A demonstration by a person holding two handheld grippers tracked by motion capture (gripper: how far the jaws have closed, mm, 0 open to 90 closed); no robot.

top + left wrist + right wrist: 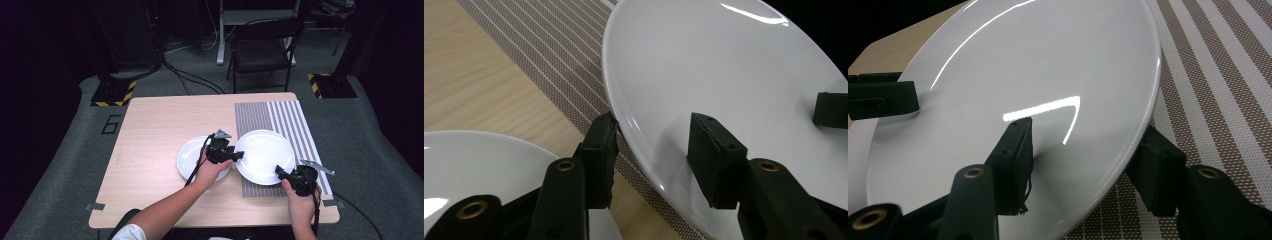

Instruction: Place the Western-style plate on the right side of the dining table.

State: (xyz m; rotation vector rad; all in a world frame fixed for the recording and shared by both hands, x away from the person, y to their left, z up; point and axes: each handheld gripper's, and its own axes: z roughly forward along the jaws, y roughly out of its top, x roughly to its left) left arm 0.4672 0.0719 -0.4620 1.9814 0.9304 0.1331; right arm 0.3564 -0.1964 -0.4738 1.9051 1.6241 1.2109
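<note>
Right tool (281,172) clamps the near right rim of the large round white ceramic plate (264,156) over the striped placemat (295,125); left tool (239,154) grips its left rim, beside a second white plate (192,159) on the surface.

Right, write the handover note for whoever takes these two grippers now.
Left gripper: shut on the left rim of the large round white ceramic plate, one jaw above, one below.
Right gripper: shut on the same plate's near-right rim.
The plate is over the brown striped woven placemat, seemingly lifted. A smaller round white plate lies on the pale wooden table to its left.
Done: both grips taken. Left: probably carry the plate and set it down, perhaps onto the smaller one.
</note>
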